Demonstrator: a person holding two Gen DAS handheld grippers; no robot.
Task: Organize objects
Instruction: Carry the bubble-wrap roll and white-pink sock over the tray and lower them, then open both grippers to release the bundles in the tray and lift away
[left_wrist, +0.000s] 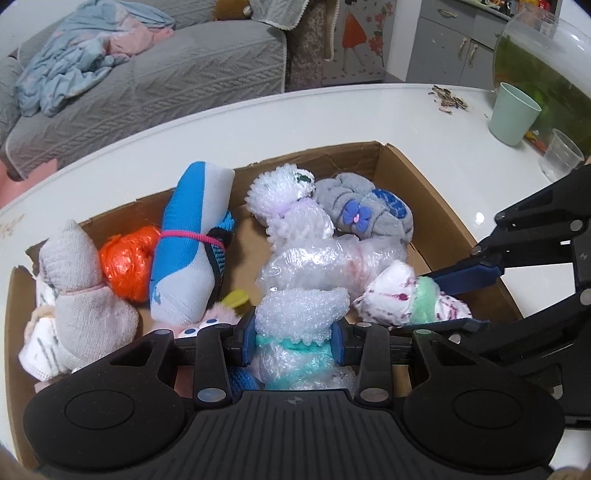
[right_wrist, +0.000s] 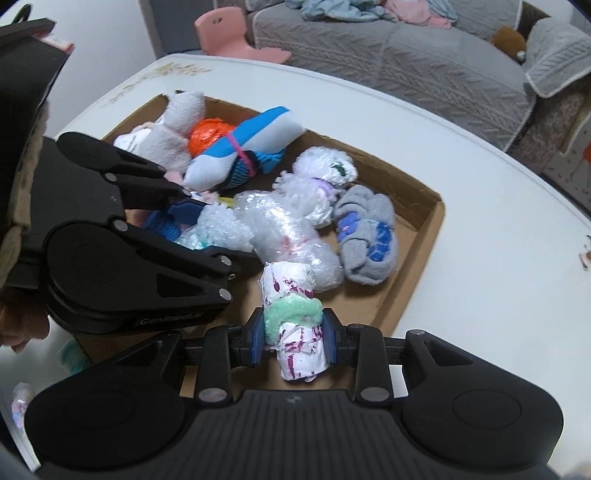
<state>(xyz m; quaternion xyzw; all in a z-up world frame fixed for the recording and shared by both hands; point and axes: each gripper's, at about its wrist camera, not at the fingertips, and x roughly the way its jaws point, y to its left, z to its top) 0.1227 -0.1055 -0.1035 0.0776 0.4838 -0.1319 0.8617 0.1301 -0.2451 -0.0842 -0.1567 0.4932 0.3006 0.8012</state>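
A shallow cardboard box (left_wrist: 424, 177) (right_wrist: 424, 236) on a white table holds several soft bundles. My left gripper (left_wrist: 293, 341) (right_wrist: 207, 232) is shut on a bubble-wrap bundle with a teal band (left_wrist: 299, 314) (right_wrist: 218, 229) at the box's near side. My right gripper (right_wrist: 293, 338) (left_wrist: 443, 299) is shut on a white roll with purple marks and a green band (right_wrist: 291, 321) (left_wrist: 402, 295), held just over the box's near right edge. Between them lies a large bubble-wrap bundle (left_wrist: 317, 254) (right_wrist: 288, 221). A blue-and-white sock roll (left_wrist: 192, 236) (right_wrist: 240, 151) stands at the left.
Also in the box are an orange plastic ball (left_wrist: 125, 262), a grey sock (left_wrist: 74, 280) and a grey bundle with a purple flower (left_wrist: 365, 210). A mint cup (left_wrist: 513, 114), a clear cup (left_wrist: 561, 155), a fish bowl (left_wrist: 546, 74) and seed shells (left_wrist: 450, 101) stand on the table's far right. A grey sofa (left_wrist: 147, 81) lies beyond.
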